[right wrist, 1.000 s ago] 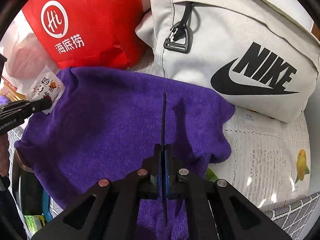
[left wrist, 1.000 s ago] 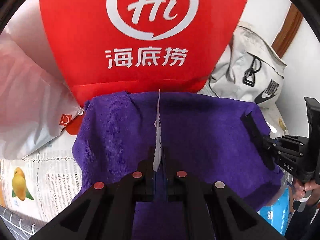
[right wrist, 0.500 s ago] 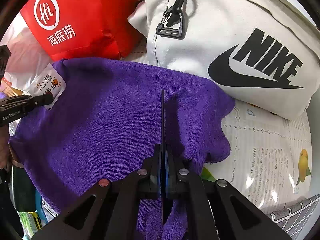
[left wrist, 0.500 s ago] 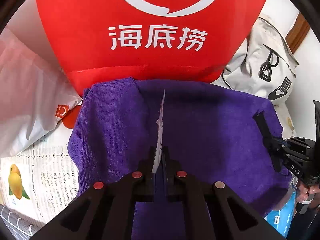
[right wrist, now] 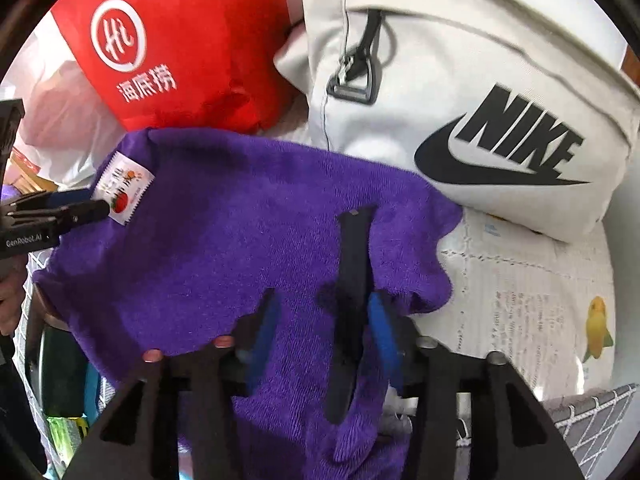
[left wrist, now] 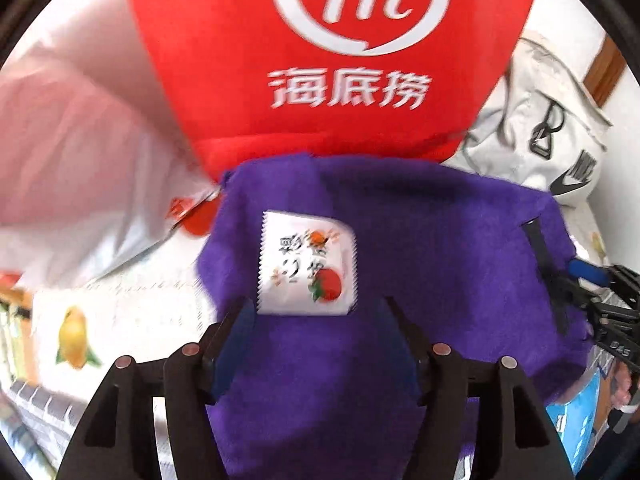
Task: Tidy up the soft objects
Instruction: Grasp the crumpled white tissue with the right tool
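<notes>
Your left gripper (left wrist: 316,320) jaws stand wide over the purple towel (left wrist: 420,260); a white packet (left wrist: 306,264) lies free between them. Right gripper (right wrist: 320,320) jaws also wide. Only the right view shows the towel's right edge beside the Nike bag (right wrist: 480,100).

Right claw (right wrist: 320,316) agape over purple towel (right wrist: 240,220)

A white tablecloth (right wrist: 532,292) printed with yellow fruit and text covers the surface. At its near edge hangs a grey quilted cloth (right wrist: 592,416). Beyond the tablecloth rises a white wall (left wrist: 568,8), with a brown wooden strip (left wrist: 606,68) at its right.
</notes>
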The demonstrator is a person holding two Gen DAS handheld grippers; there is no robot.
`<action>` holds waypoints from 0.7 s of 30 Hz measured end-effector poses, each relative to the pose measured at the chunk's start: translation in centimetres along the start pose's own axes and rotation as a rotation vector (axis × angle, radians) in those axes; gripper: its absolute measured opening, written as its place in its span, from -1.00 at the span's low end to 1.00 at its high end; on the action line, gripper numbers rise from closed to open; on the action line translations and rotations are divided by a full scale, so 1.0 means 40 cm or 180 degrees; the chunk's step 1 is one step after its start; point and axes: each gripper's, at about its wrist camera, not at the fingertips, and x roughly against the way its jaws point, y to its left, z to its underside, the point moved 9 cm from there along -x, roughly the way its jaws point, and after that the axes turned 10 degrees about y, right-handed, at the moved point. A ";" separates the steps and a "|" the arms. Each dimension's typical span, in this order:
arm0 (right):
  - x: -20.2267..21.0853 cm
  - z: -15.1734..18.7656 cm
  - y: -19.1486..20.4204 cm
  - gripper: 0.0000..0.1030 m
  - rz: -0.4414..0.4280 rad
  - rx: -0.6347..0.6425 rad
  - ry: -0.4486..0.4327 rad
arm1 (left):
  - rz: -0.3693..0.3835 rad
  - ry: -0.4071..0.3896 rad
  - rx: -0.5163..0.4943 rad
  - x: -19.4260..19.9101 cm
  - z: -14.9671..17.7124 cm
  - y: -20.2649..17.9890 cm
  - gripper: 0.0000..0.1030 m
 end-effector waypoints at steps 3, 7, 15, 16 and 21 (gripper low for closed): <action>0.030 0.015 0.000 -0.03 0.0048 -0.0017 0.0008 | -0.0133 -0.0070 -0.0019 0.042 0.031 0.029 0.21; 0.054 0.051 -0.010 -0.03 0.0026 -0.0099 0.0094 | -0.0123 -0.0261 -0.0109 0.109 0.077 0.021 0.21; 0.150 0.156 0.000 0.10 0.0157 -0.0155 -0.0009 | 0.0066 -0.0558 -0.0133 0.216 0.199 0.015 0.21; 0.166 0.168 0.004 0.22 0.0191 -0.0134 -0.0060 | 0.0071 -0.0552 -0.0106 0.222 0.217 0.021 0.21; 0.251 0.250 0.037 0.35 0.0536 0.0185 -0.0477 | 0.0081 -0.0549 0.0022 0.246 0.310 0.047 0.21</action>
